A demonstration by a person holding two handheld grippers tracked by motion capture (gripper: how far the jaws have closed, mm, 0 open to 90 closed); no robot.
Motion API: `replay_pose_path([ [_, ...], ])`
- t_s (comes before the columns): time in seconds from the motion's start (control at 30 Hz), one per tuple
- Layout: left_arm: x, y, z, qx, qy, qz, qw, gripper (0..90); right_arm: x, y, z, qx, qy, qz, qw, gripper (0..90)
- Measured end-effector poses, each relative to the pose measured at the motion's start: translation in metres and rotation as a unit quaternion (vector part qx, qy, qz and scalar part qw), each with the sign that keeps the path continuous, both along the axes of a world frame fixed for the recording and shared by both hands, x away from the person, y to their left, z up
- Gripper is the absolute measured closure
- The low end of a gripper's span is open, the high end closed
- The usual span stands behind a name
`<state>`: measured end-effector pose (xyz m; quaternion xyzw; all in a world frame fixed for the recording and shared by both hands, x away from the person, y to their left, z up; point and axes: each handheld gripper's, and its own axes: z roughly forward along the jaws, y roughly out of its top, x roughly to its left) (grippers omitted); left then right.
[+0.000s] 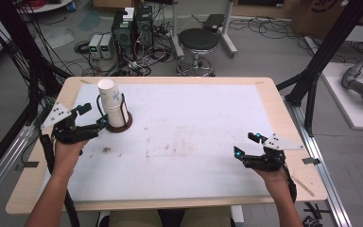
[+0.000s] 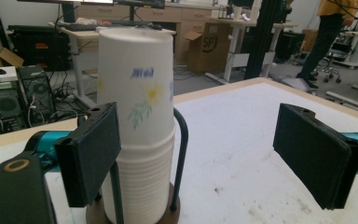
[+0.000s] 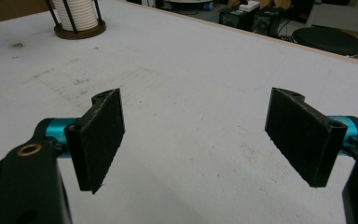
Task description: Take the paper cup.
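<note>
A stack of white paper cups [image 1: 113, 105] stands in a wire holder with a round brown base [image 1: 123, 127] at the table's far left. The top cup [image 2: 136, 84] carries a blue and yellow flower print and stands tall above the rims below it. My left gripper [image 1: 93, 116] is open just left of the stack. In the left gripper view [image 2: 198, 154] its left pad [image 2: 91, 156] stands close in front of the stack and the right pad is well off to the side. My right gripper [image 1: 245, 144] is open above the bare table at the near right, with nothing between its jaws [image 3: 196, 135]. The cup holder [image 3: 77, 18] is far off.
The white table top [image 1: 189, 127] has wooden edges and a few dark stains near its middle. Beyond the far edge stand a black stool [image 1: 197, 45] and computer boxes [image 1: 132, 30] among cables on the floor. Black frame posts [image 1: 321, 56] rise at the right.
</note>
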<state>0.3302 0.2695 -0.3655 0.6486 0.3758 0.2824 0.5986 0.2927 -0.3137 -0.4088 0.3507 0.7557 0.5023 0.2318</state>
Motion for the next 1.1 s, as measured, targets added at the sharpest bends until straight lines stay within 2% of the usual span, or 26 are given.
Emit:
replay_pose_path([
  [0.1,0.01,0.0,0.01,-0.006,0.004,-0.008,0.9999,14.8,-0.001,0.0,0.001,0.002,0.0,0.0,1.0,20.0],
  [0.23,0.022,-0.004,0.026,0.003,0.007,-0.01,0.9999,14.8,-0.002,-0.001,0.002,0.004,-0.001,-0.002,1.0,20.0],
  [0.3,0.025,-0.004,0.03,0.006,0.009,-0.009,0.9999,14.8,-0.001,-0.001,0.002,0.004,-0.002,-0.001,1.0,20.0],
  [0.5,0.041,-0.002,0.046,0.02,0.017,0.015,0.9995,14.8,-0.001,0.0,0.001,0.004,-0.002,0.001,1.0,20.0],
  [0.53,0.047,-0.003,0.048,0.028,0.025,0.017,0.9992,14.8,-0.001,0.0,0.001,0.005,-0.001,0.001,1.0,20.0],
  [0.7,0.06,-0.006,0.049,0.041,0.041,0.021,0.9981,14.8,-0.001,0.001,0.001,0.006,0.001,0.003,1.0,20.0],
  [0.73,0.068,-0.008,0.047,0.046,0.052,0.025,0.9973,14.8,-0.001,0.002,0.001,0.006,0.001,0.003,1.0,20.0],
  [0.87,0.08,-0.013,0.043,0.056,0.068,0.025,0.9958,15.3,-0.001,0.002,0.001,0.006,0.002,0.004,1.0,20.0],
  [1.1,0.089,-0.02,0.037,0.068,0.077,0.023,0.9945,24.1,0.0,0.0,-0.001,0.006,0.002,0.003,1.0,20.0],
])
